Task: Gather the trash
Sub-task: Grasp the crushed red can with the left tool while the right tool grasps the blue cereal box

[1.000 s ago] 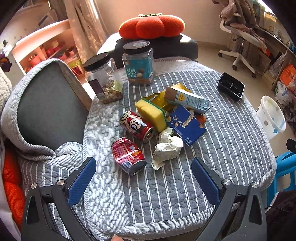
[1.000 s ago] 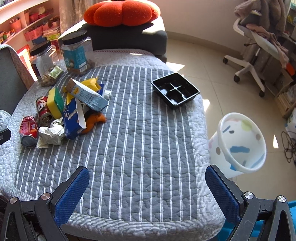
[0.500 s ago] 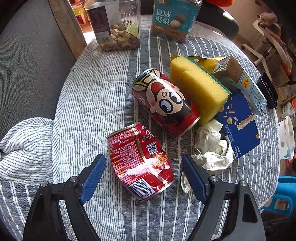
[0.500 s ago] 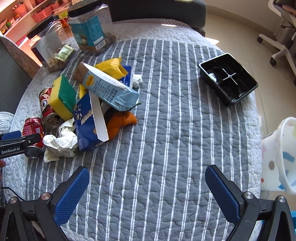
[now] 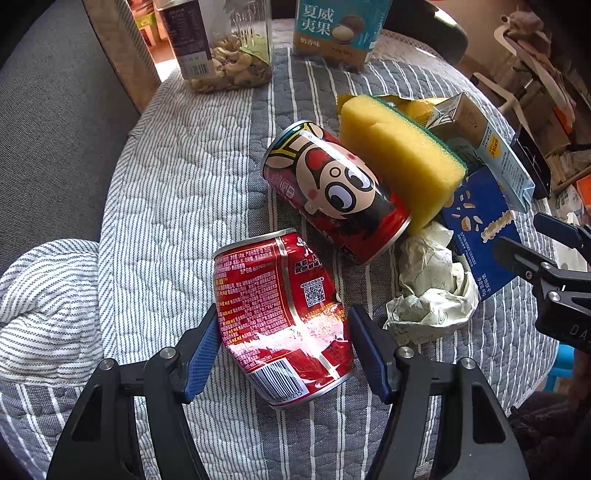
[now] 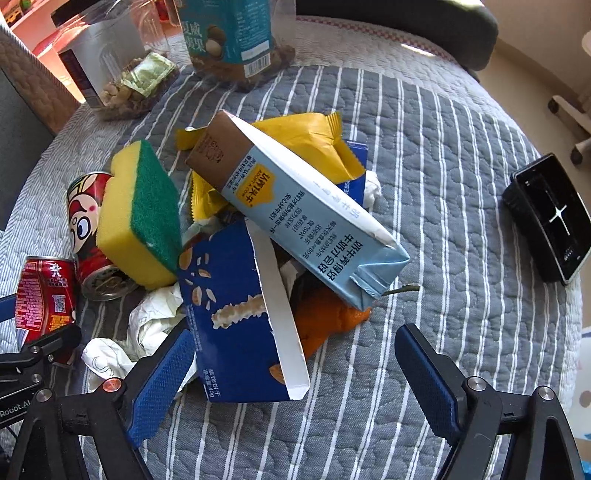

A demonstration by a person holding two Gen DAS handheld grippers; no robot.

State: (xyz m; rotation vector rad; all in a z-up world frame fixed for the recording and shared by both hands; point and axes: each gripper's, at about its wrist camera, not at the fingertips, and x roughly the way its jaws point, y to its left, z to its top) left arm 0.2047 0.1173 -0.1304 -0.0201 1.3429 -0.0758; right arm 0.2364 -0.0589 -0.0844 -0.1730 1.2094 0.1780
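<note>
A dented red can point(image 5: 280, 310) lies on its side on the striped grey table cover point(image 5: 177, 206). My left gripper point(image 5: 286, 347) straddles it from above; its jaws are closing, and the blue pads stand just at the can's sides without pressing. Beside it lie a cartoon-face can point(image 5: 332, 192), a yellow sponge point(image 5: 399, 158) and crumpled paper point(image 5: 432, 291). My right gripper point(image 6: 295, 380) hangs over the near end of an open blue biscuit box point(image 6: 229, 314). Its jaws are closing but still wide, and the pads stand clear of the box. A light blue milk carton point(image 6: 314, 218) leans across the pile.
Yellow wrappers point(image 6: 306, 144) and orange peel point(image 6: 328, 321) sit under the carton. Two snack jars point(image 6: 229, 33) stand at the table's far edge, and a black tray point(image 6: 546, 218) rests at the right edge. A grey padded seat point(image 5: 55, 122) is on the left.
Both grippers came down toward the trash pile. The left one settled around the dented can and narrowed its jaws. The right one moved left over the blue box and began narrowing.
</note>
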